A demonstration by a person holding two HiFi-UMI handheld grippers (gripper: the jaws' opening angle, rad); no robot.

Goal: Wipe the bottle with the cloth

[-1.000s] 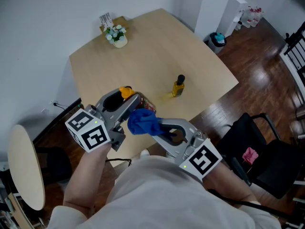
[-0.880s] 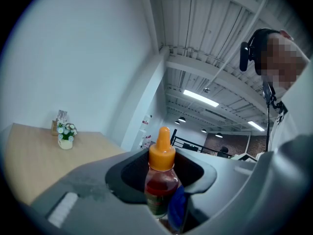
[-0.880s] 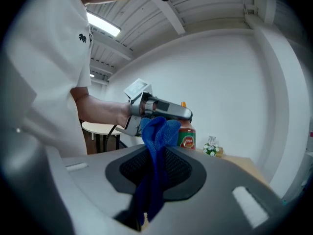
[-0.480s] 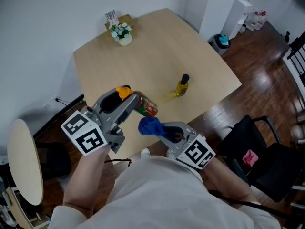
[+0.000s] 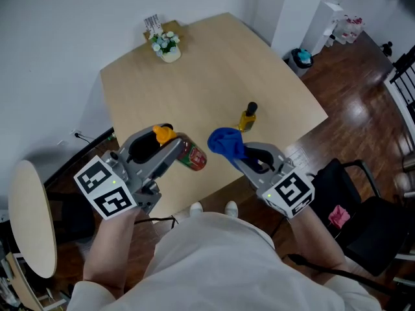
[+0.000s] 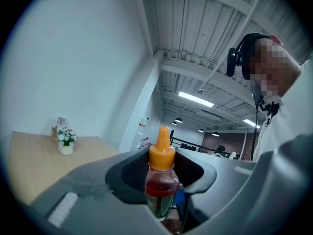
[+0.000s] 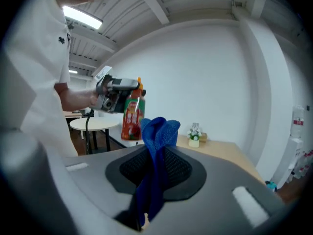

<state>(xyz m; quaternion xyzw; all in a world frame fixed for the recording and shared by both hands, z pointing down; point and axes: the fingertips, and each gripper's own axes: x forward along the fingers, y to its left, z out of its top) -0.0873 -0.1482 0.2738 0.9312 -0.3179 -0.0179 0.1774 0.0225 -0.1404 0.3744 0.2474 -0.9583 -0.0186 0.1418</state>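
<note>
You can't read any text here. The bottle (image 5: pixel 192 155) you hold has a red label (image 7: pixel 131 117) with pale print, clearest in the right gripper view, but the letters are too blurred to make out. The card (image 5: pixel 153 23) behind the flower pot (image 5: pixel 170 52) at the tabletop's (image 5: pixel 207 76) far corner shows dark marks too small to read. The red sign on the white cabinet (image 5: pixel 324 15) is blurred too. The cube (image 5: pixel 107 188) on your left gripper (image 5: pixel 176 149) and the cube (image 5: pixel 290 193) on your right gripper (image 5: pixel 238 155) bear black-and-white square patterns.

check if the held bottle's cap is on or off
On: an orange cap sits on the bottle clamped in the left tool.
</note>
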